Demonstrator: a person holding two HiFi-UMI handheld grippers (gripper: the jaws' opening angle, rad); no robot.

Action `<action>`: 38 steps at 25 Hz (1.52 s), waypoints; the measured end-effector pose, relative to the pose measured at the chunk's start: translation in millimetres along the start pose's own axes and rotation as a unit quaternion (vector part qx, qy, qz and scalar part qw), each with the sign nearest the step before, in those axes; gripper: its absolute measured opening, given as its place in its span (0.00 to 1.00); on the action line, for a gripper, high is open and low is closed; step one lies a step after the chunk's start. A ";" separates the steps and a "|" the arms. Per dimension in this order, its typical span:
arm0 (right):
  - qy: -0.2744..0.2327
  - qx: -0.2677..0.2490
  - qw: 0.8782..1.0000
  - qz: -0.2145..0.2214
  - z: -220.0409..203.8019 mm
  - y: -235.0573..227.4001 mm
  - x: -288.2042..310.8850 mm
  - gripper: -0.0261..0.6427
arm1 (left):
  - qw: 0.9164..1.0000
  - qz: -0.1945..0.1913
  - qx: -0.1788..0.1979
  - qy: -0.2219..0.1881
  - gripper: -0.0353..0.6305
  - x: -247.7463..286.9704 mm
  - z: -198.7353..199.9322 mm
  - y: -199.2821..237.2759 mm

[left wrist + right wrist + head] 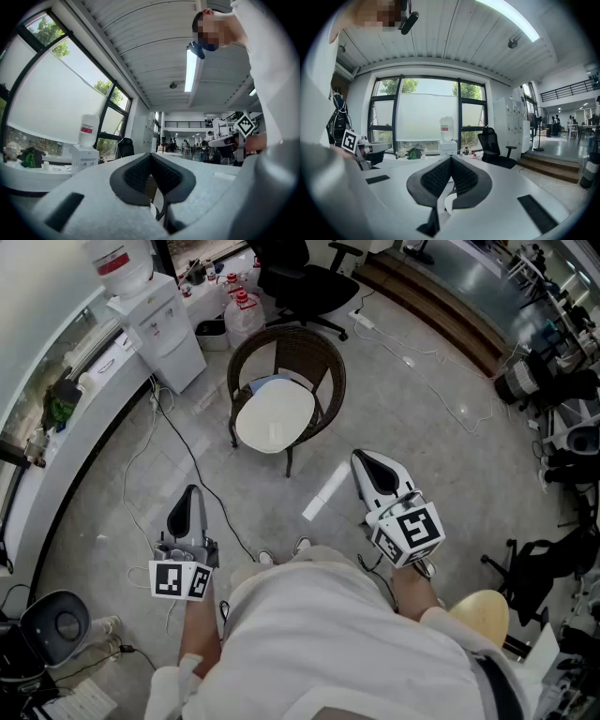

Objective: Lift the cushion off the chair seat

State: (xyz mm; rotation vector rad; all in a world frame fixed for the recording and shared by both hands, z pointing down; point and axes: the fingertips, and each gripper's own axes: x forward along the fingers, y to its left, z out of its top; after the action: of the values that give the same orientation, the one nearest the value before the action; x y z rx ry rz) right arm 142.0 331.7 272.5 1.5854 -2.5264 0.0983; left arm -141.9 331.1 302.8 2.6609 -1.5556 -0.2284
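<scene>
The cushion [275, 418], pale and round, is seen lying flat on the seat of the wicker chair [317, 354], well apart from both grippers; a blue item [265, 383] is tucked behind it against the backrest. The left gripper [192, 495] and the right gripper [364, 463] are held low in front of the person, each with its jaws pressed together and nothing between them.

The lift is judged not yet begun. If the jaws are not spread before the approach, the cushion would only be pushed across the seat; a thin pinch at one edge could let it sag and slip; the blue item might be dragged out with it; the light chair could be shifted if its rim is caught; the cable [200, 468] on the floor between person and chair could be stepped on.
</scene>
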 end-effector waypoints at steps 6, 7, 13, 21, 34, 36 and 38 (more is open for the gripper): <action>0.000 -0.001 1.000 0.002 -0.4 1.1 6.1 0.04 | 1.000 -0.001 0.001 0.000 0.08 5.3 -1.3 1.7; 0.000 -0.001 1.000 0.006 -1.5 1.4 5.9 0.04 | 1.000 -0.001 0.001 0.001 0.08 5.6 -2.2 0.3; 0.009 0.012 1.000 0.023 -8.8 -7.7 8.9 0.04 | 1.000 -0.002 0.003 0.005 0.08 13.2 -4.9 -7.0; -0.014 0.038 0.998 0.043 5.7 -43.1 12.2 0.56 | 1.000 0.001 0.004 0.010 0.08 27.0 -7.6 -19.3; 0.029 0.004 0.994 0.105 -21.2 -47.6 49.6 0.90 | 0.998 0.028 -0.004 0.048 0.08 33.9 -33.6 -18.9; 0.053 -0.005 0.991 0.121 -31.7 -41.9 62.6 0.90 | 0.998 0.035 -0.014 0.053 0.08 41.6 -41.1 -7.5; 0.069 -0.003 0.989 0.128 -38.5 -41.7 80.4 0.90 | 0.998 0.036 -0.022 0.055 0.08 57.1 -47.8 6.0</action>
State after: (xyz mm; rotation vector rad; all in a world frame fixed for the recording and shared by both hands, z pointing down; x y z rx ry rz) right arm 148.9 247.4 322.7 1.1972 -2.6023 0.2215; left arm -112.2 277.0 344.9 2.5328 -1.5899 -0.1098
